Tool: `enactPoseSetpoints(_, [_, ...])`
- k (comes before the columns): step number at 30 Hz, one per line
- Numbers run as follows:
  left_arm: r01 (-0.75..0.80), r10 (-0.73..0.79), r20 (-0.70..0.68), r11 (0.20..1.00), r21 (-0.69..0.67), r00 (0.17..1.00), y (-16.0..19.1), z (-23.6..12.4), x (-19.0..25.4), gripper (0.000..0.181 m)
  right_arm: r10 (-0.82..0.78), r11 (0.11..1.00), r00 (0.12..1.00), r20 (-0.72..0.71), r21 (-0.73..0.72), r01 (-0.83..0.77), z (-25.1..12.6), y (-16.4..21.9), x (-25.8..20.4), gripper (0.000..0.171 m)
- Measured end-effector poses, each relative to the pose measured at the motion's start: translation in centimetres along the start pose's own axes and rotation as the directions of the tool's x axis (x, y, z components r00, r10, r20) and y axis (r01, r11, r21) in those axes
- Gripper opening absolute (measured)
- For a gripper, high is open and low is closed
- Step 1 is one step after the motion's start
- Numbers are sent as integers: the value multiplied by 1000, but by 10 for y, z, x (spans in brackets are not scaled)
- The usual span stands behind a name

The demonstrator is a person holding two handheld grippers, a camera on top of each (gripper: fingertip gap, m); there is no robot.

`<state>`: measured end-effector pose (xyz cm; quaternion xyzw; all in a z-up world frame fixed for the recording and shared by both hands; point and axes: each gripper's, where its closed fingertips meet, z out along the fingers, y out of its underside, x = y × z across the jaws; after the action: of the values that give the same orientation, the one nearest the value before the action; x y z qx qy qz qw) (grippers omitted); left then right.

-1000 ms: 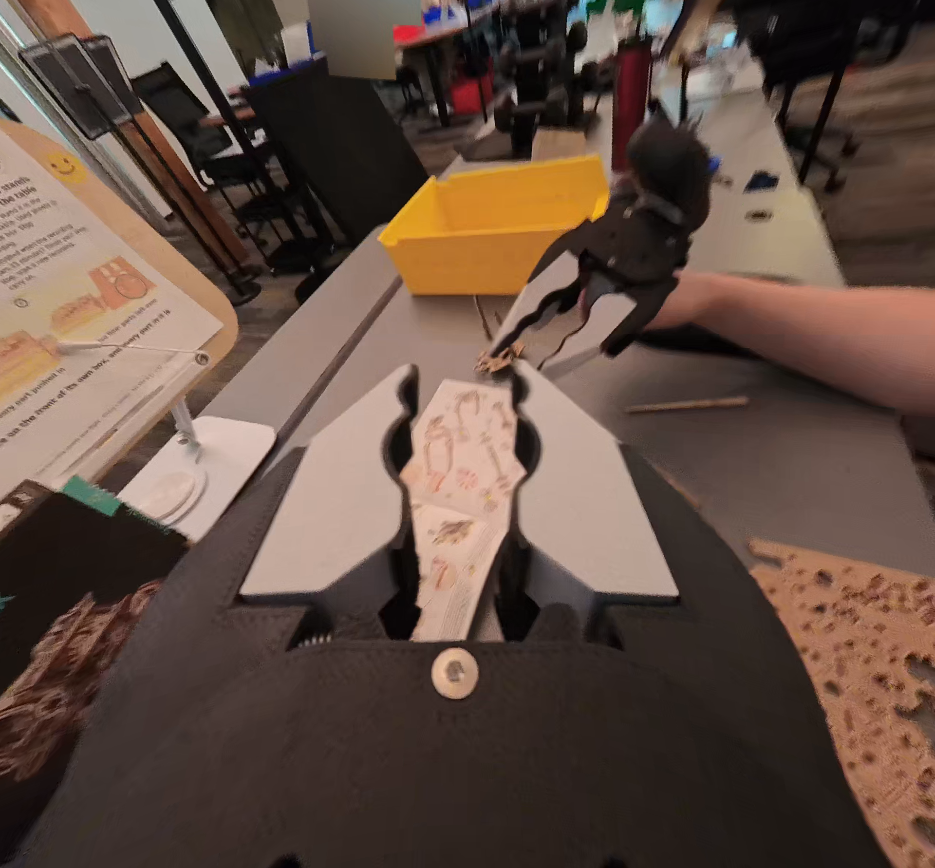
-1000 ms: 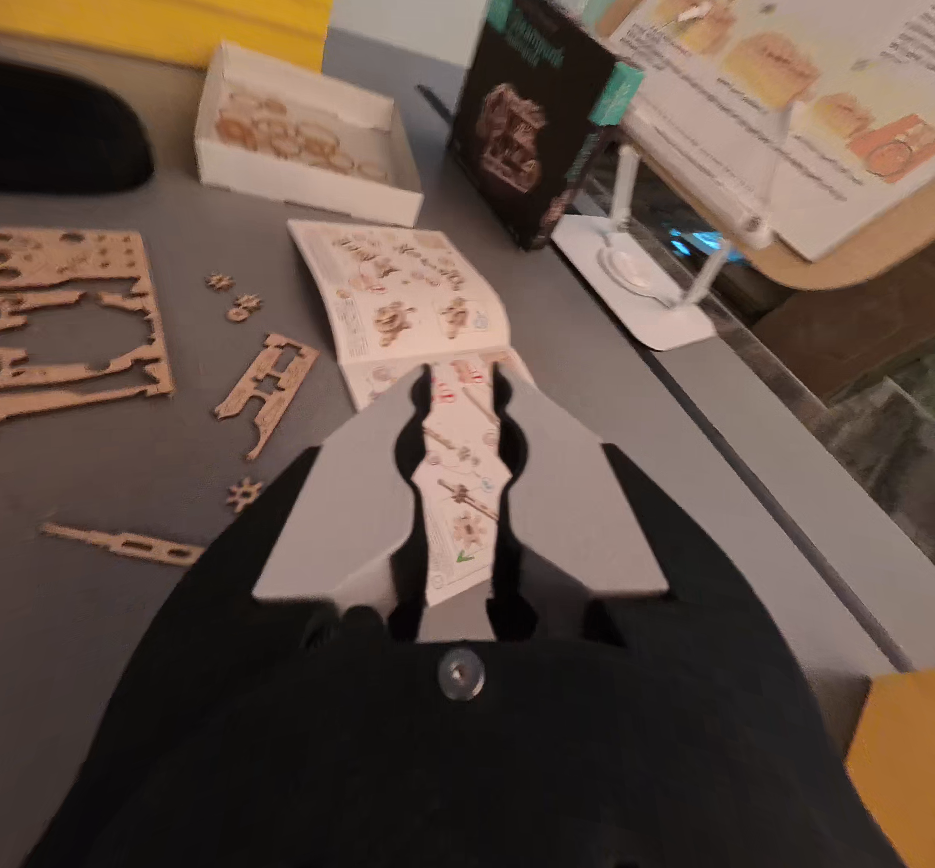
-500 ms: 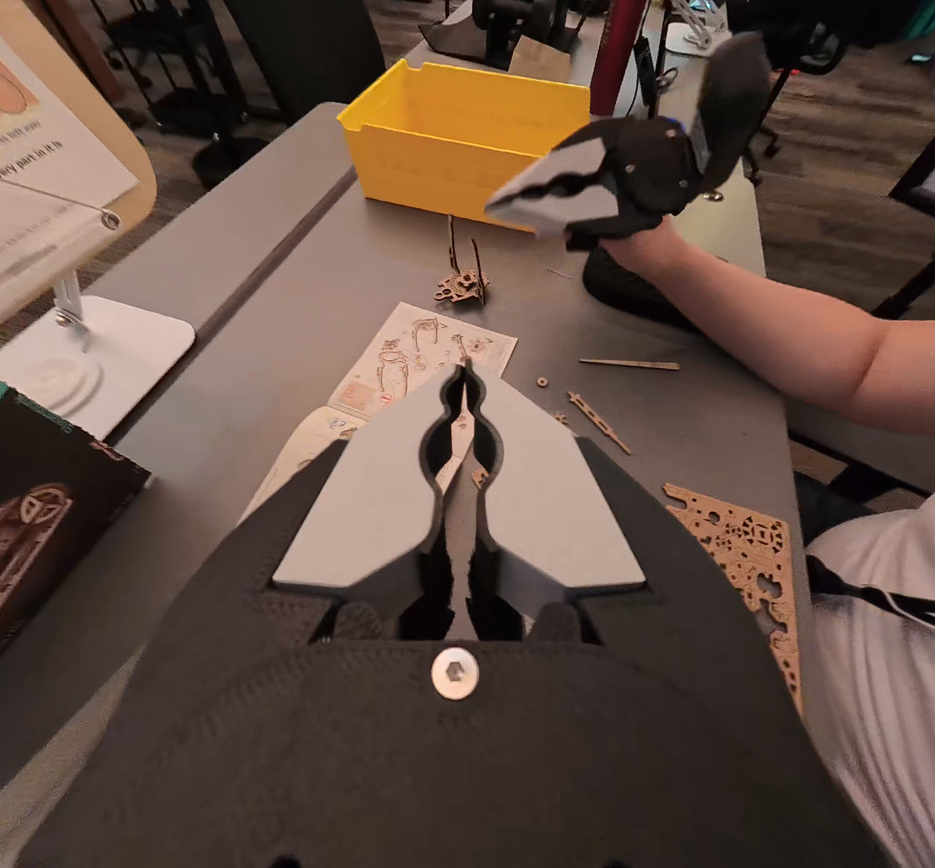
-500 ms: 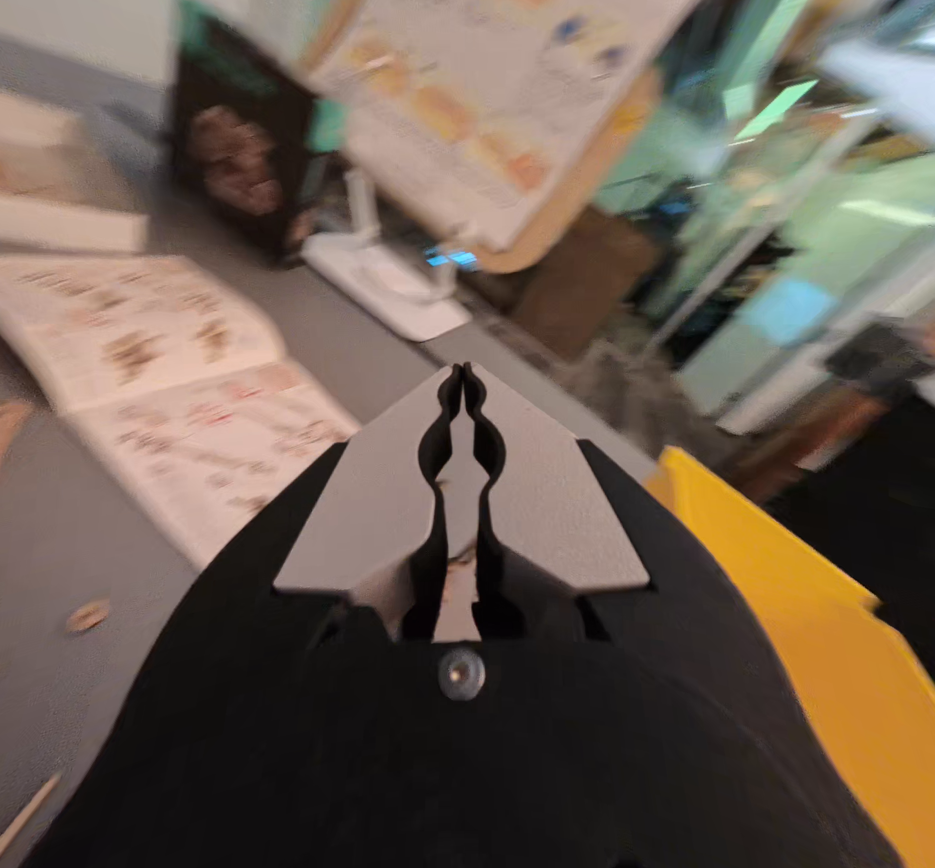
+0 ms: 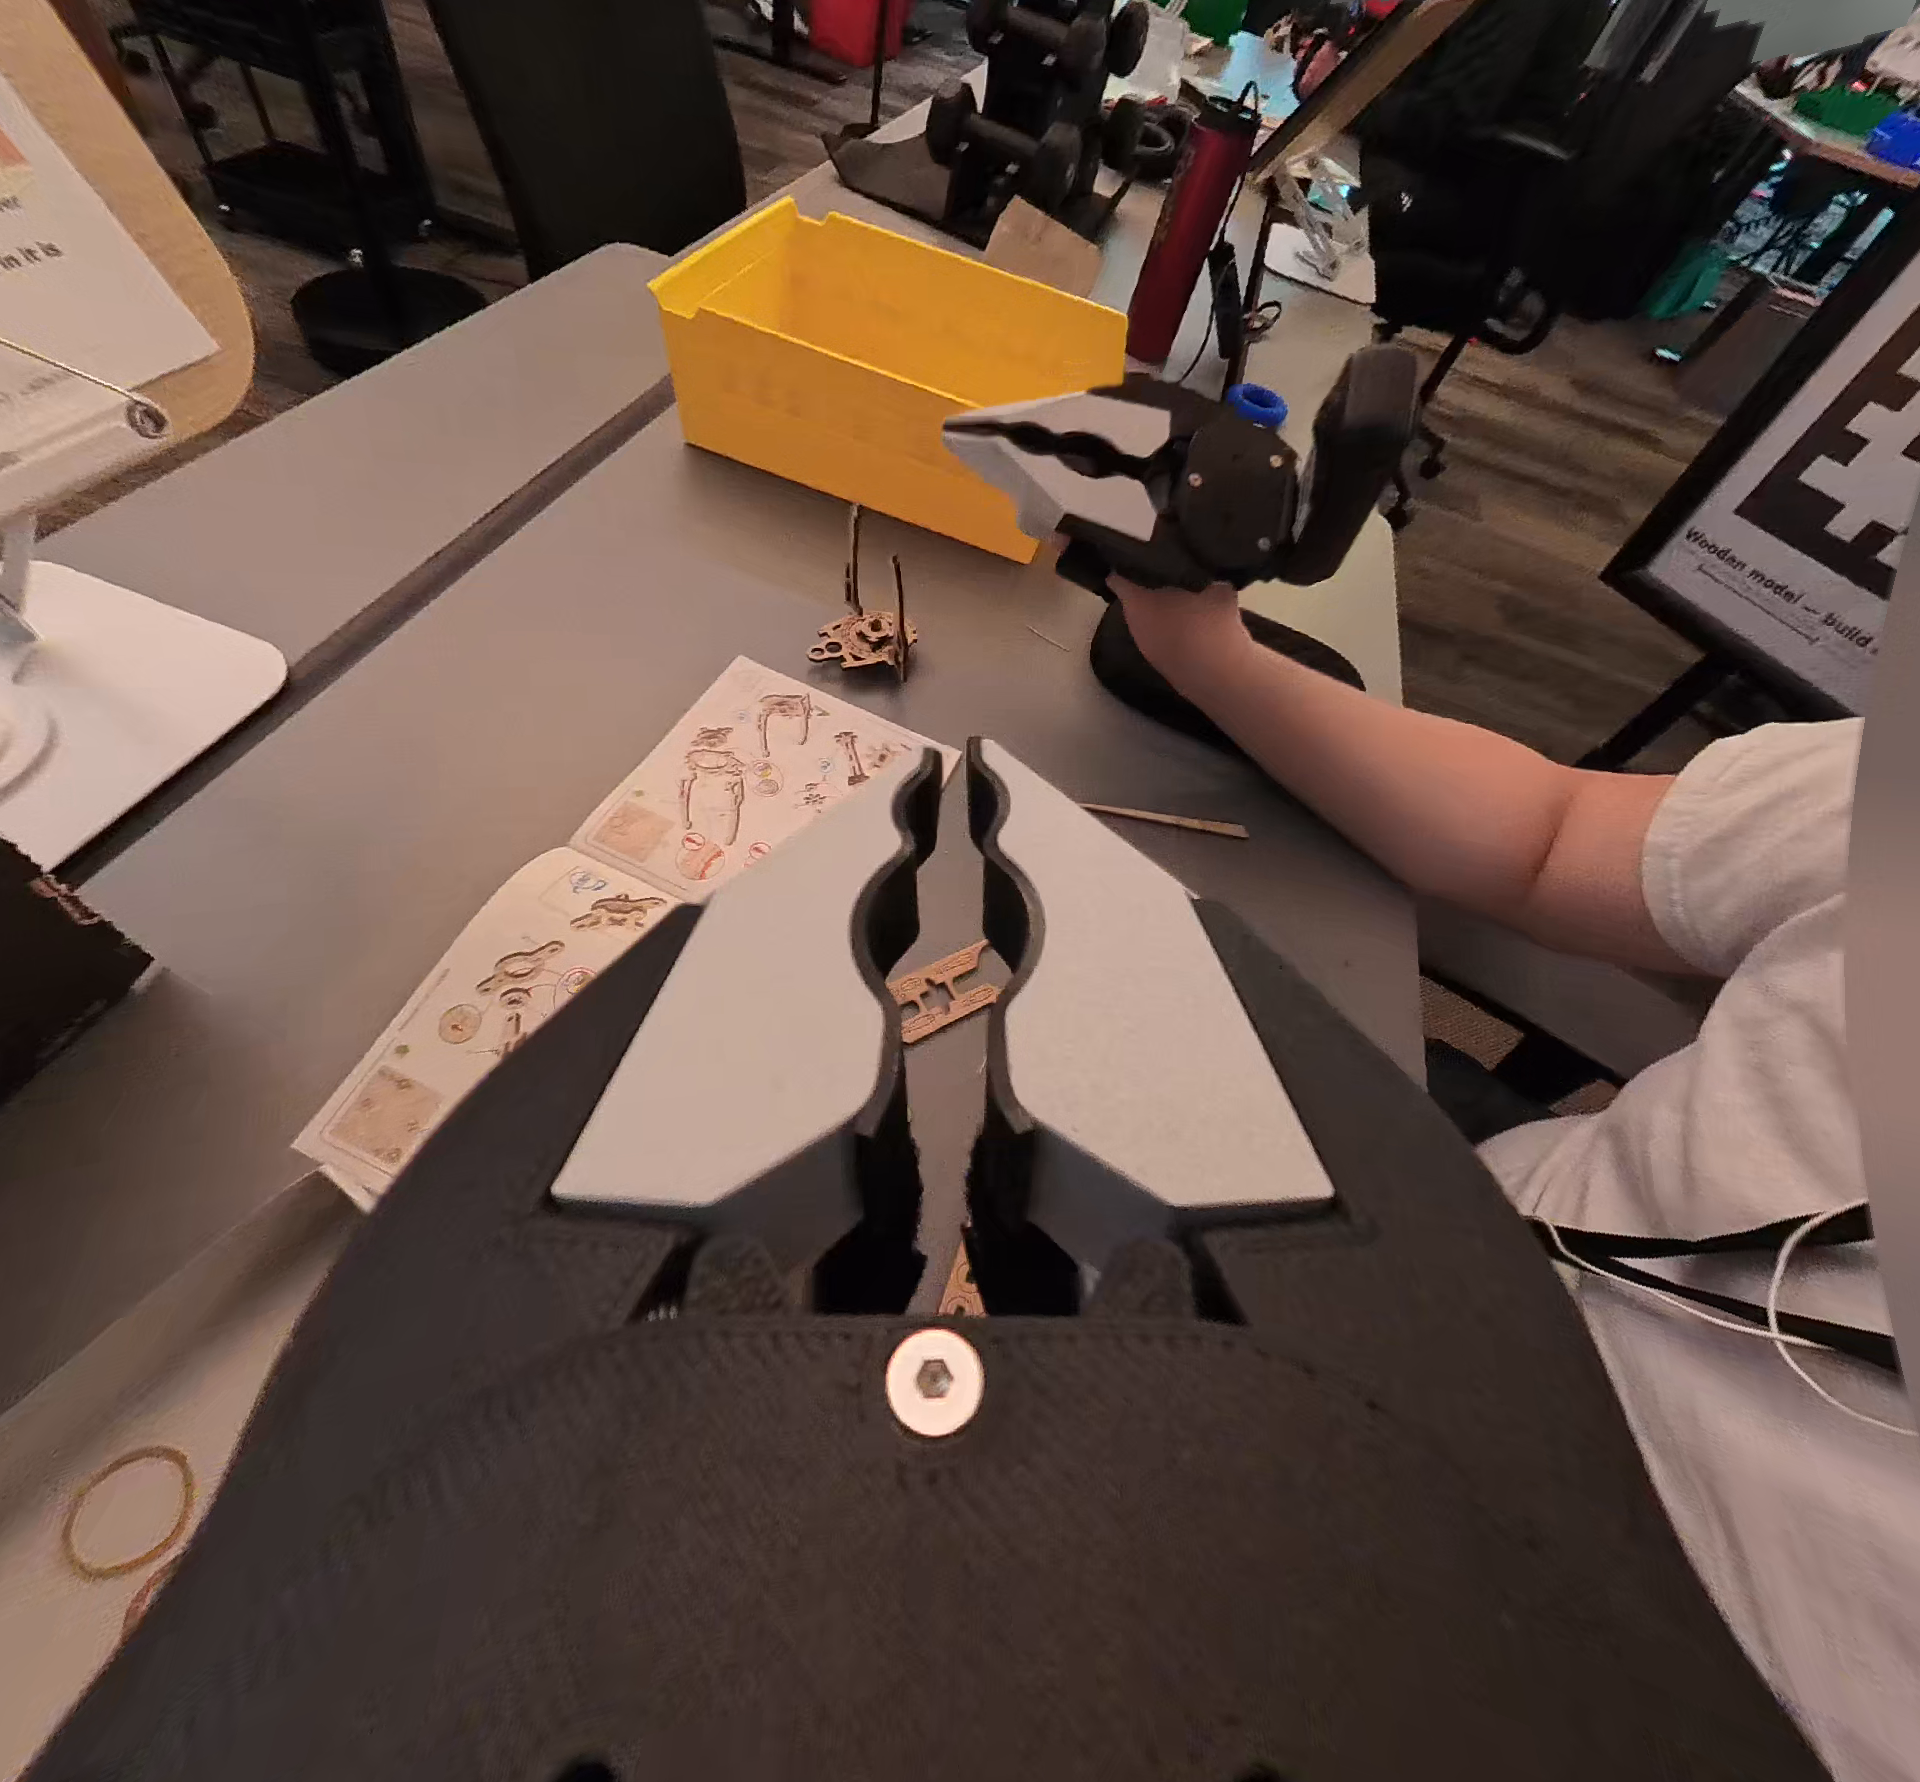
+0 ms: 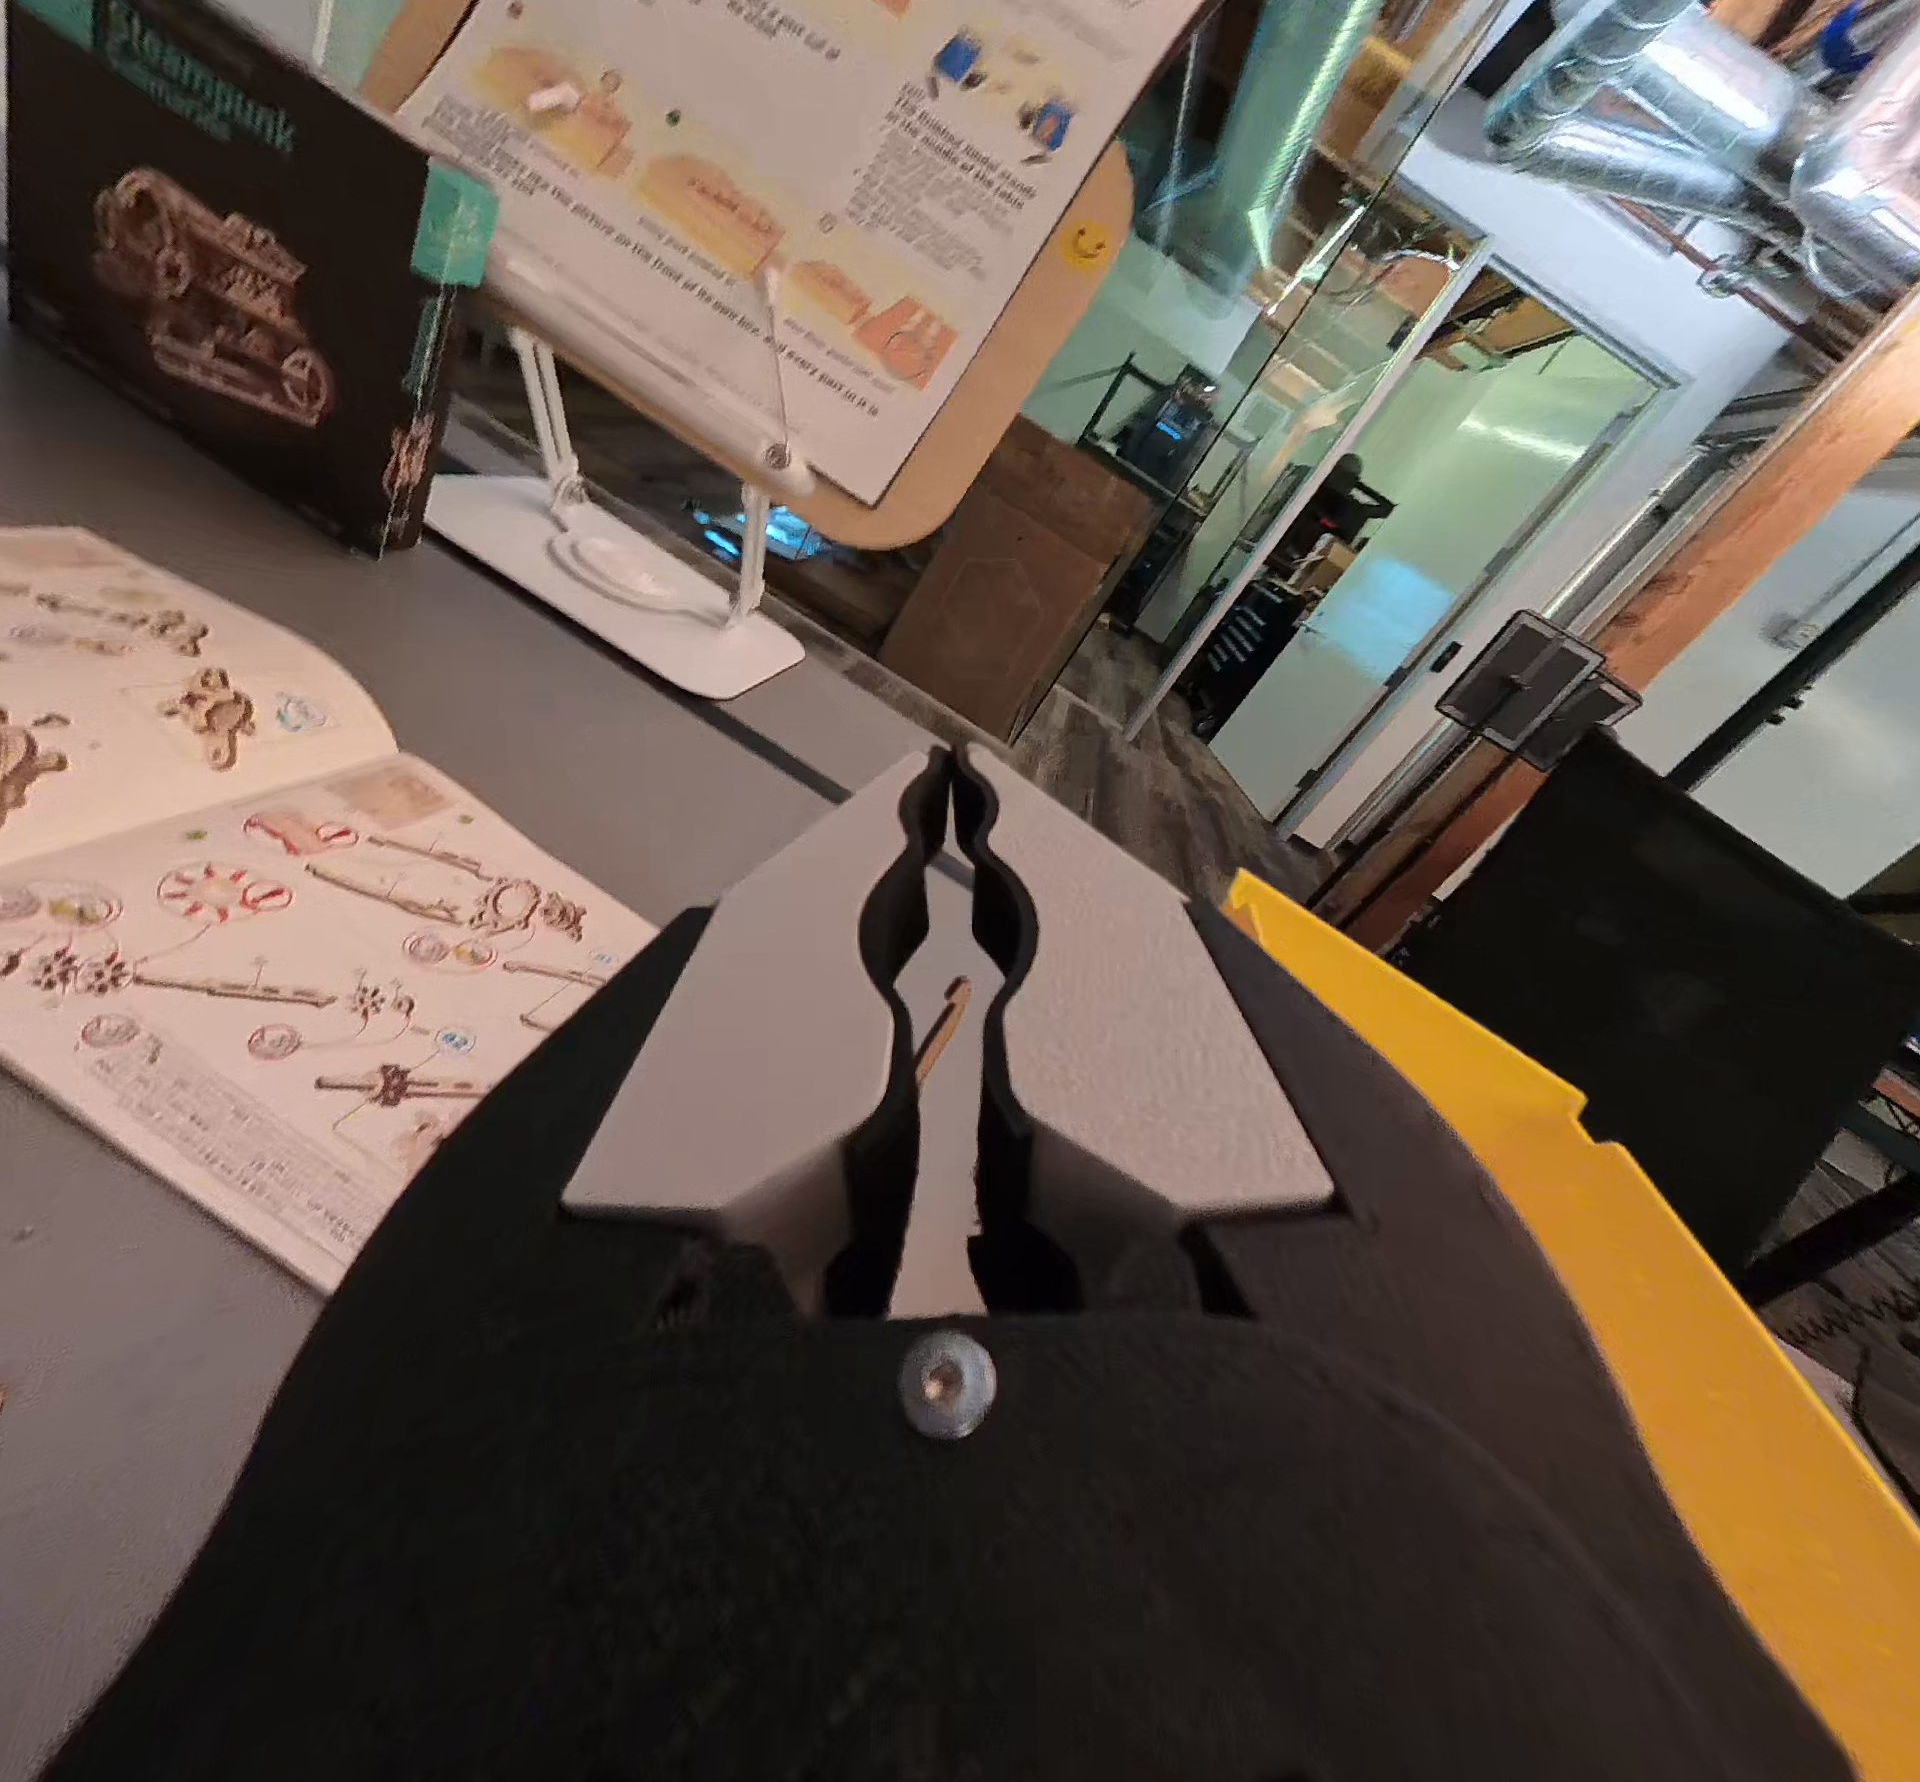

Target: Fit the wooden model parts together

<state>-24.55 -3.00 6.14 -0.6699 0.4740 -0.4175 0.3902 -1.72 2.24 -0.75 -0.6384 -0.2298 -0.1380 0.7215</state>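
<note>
The left gripper (image 5: 948, 756) hides most of the flat wooden piece (image 5: 940, 989) lying on the table beneath it, so only a slice shows through the gap. Beside that gripper, the instruction booklet (image 5: 665, 849) is partly covered, and the black box (image 5: 52, 963) is cut by the frame's edge. In the right wrist view, the thin wooden stick (image 6: 943, 1026) shows only in part between the gripper's fingers, and the booklet's small drawings are too blurred to make out.

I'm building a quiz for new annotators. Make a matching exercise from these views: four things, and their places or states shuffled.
1 yellow bin
2 instruction booklet
3 black kit box
4 right hand-held gripper

A standing upright beside a white stand base
B held above the table, fingertips together
C lying open and flat
D open-topped, near the table's far edge

Pairs: 1-D, 2-C, 3-A, 4-B
</note>
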Motion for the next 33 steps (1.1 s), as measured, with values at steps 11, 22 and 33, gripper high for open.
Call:
enactPoseSetpoints(11, [-36,35,26,999,7,999,-7,-16,12,5,6,999,994,109,-35,-2,8,6,-29,0])
enactPoseSetpoints(22, [-72,72,44,997,7,996,-11,-29,20,5,174,977,842,511,-197,-82,12,-25,-41,14])
enactPoseSetpoints(33, [-82,85,92,996,-33,992,-4,-23,9,6,19,851,645,764,-350,390,-4,18,-19,29])
